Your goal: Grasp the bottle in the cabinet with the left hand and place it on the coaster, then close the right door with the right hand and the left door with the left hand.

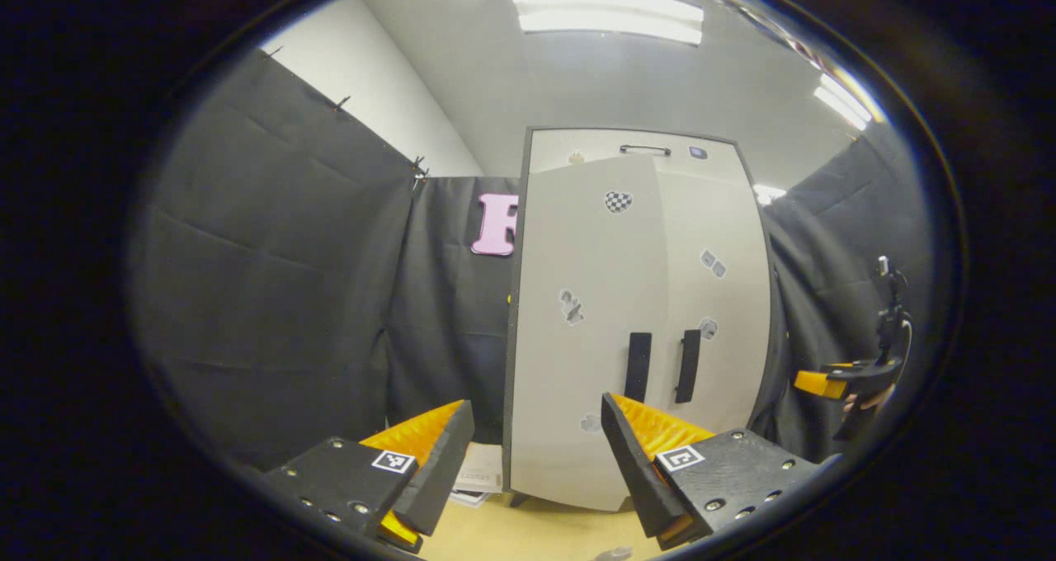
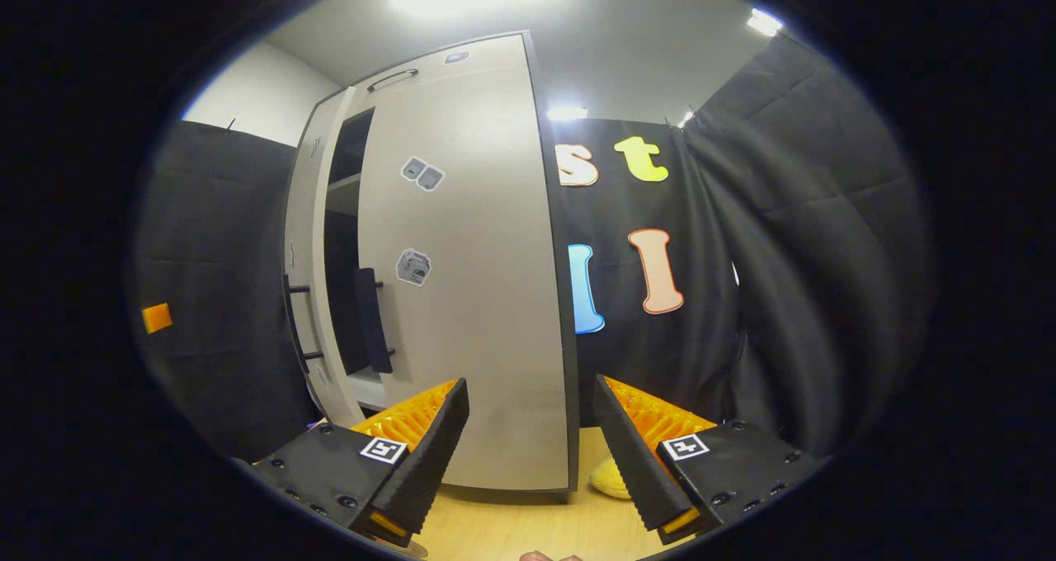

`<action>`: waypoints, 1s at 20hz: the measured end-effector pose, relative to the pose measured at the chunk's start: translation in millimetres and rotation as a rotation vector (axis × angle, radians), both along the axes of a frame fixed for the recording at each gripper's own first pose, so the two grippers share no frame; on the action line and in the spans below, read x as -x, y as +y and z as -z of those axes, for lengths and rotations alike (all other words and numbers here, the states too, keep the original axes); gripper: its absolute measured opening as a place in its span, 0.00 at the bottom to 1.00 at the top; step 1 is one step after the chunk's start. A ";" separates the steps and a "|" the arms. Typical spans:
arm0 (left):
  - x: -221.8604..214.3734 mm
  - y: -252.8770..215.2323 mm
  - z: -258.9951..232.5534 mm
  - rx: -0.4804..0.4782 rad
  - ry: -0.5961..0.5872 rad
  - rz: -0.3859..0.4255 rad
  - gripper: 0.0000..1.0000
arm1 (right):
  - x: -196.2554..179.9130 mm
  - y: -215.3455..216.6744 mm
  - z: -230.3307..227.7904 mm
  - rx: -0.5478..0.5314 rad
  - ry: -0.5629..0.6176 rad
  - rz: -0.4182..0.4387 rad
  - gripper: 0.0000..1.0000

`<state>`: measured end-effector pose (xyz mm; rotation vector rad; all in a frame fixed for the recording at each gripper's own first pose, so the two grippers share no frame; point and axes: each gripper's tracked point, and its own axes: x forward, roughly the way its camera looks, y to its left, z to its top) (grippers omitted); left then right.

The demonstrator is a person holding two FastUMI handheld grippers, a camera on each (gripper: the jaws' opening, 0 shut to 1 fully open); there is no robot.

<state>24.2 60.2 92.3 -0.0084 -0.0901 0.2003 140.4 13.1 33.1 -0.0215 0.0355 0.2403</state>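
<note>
"Listing largest first," says the clerk. "Cabinet?"

"Cabinet point(image 1: 577, 297), pale, upright on the table point(image 1: 528, 532), both handles to the middle," says the checker.

"Doors?"

"Right door point(image 2: 462, 297): seems flush with the carcass, so I judge that step done. Left door point(image 2: 301, 256): ajar, with a dark gap point(image 2: 342, 297) and a shelf edge behind it. It stands proud of its neighbour, likely because it is the last to be pushed home."

"Grippers?"

"Left gripper point(image 1: 536, 454): released, fingers spread, nothing between them, facing the left door and apart from it. Held wide, I would say, to lay a flat finger against the panel, not to pinch. Right gripper point(image 2: 532, 445): likewise released and empty, low beside the cabinet's right corner, probably parked clear of the closing door."

"Bottle and coaster?"

"Poor view here. A clear sliver point(image 1: 615, 553) at the lower edge of the left gripper view may be the bottle's top; a yellow shape point(image 2: 610, 478) on the table by the cabinet's corner may be the coaster. Too little of either to swear to."

"Remaining?"

"One item, by my reckoning: press the left door shut."
</note>
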 end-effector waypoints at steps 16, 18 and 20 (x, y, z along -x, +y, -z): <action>-22.0 65.9 29.5 0.012 0.072 0.042 0.97 | 53.9 8.3 13.4 0.019 0.023 0.199 0.96; -24.0 68.6 33.9 0.024 0.069 0.065 0.97 | 63.6 5.8 19.3 0.016 0.024 0.222 0.96; -24.9 69.8 36.6 0.020 0.071 0.073 0.97 | 73.2 3.3 25.9 0.011 0.034 0.244 0.96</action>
